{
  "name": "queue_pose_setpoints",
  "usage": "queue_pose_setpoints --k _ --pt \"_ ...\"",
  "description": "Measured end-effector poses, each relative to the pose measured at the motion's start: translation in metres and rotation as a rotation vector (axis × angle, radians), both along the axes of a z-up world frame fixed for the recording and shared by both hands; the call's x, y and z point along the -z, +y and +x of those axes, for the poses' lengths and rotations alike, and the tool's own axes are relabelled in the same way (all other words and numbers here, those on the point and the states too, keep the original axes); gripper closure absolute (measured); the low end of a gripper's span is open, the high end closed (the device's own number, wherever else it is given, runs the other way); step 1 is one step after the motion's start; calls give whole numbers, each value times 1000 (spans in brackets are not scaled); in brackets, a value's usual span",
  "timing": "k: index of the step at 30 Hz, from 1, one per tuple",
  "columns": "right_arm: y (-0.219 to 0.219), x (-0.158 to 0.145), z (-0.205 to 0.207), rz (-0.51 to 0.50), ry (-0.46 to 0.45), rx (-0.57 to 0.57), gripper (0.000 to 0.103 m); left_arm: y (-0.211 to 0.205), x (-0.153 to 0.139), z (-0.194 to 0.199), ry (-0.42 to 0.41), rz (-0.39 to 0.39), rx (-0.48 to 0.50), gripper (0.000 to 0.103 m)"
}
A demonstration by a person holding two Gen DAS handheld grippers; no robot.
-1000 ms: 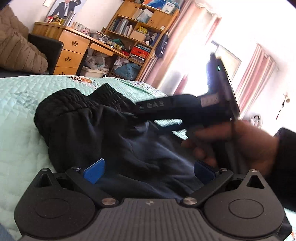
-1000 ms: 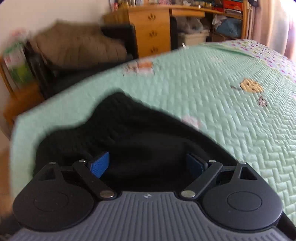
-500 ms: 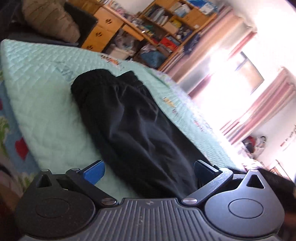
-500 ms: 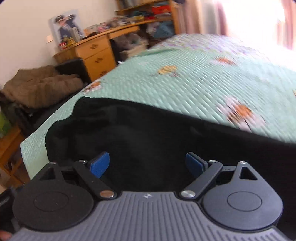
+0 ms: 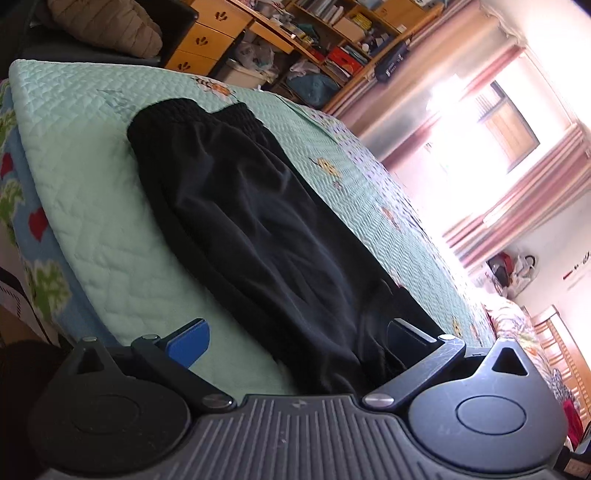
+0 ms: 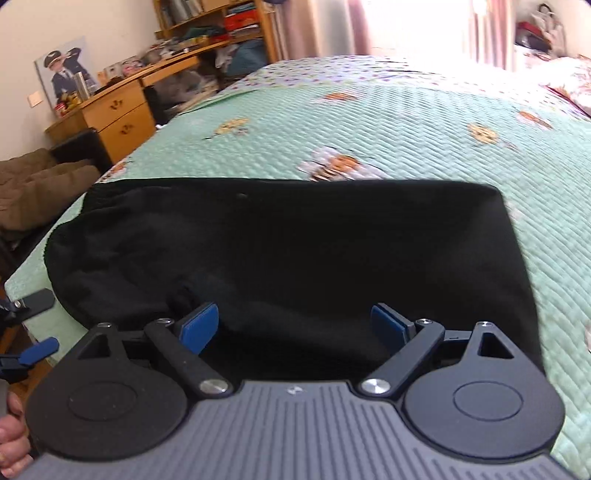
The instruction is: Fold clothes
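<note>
A pair of black trousers (image 5: 258, 229) lies flat on the mint green quilted bedspread (image 5: 92, 192), its elastic waistband (image 5: 192, 110) at the far end. My left gripper (image 5: 295, 343) hovers open over the near end, and the cloth runs past its right finger without being pinched. In the right wrist view the trousers (image 6: 295, 251) form a wide dark rectangle on the bedspread (image 6: 406, 122). My right gripper (image 6: 295, 328) stands open just above their near edge, with nothing gripped. The left gripper (image 6: 35, 325) shows open at that view's left edge, beside the bed's corner.
A wooden desk with drawers (image 6: 118, 114) and a cluttered bookshelf (image 5: 332, 44) stand beyond the bed. A brown padded coat (image 5: 107, 26) lies on a black chair. Pink curtains (image 5: 517, 206) frame a bright window. The bed's edge (image 5: 33, 221) drops off at the left. A hand (image 6: 11, 443) shows at bottom left.
The right gripper and the hand holding it have left the left wrist view. The right view swept along the trousers to their squared end. The left view rolled and pulled back from the cloth.
</note>
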State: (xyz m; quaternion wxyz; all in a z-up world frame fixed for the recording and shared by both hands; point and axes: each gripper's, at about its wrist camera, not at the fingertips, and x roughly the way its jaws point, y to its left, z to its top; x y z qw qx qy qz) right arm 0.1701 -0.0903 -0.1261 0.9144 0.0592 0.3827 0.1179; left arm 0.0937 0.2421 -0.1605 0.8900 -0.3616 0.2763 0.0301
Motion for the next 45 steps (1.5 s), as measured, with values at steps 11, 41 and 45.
queue_pose_setpoints --k 11,41,45 --pt "-14 -5 -17 -3 5 68 13 -27 -17 -9 9 68 35 1" --pt "-4 -14 -4 -46 36 117 13 -31 -7 -5 63 52 56 1" --pt "-1 -14 -1 -60 54 132 13 -30 -2 -4 74 43 57 1"
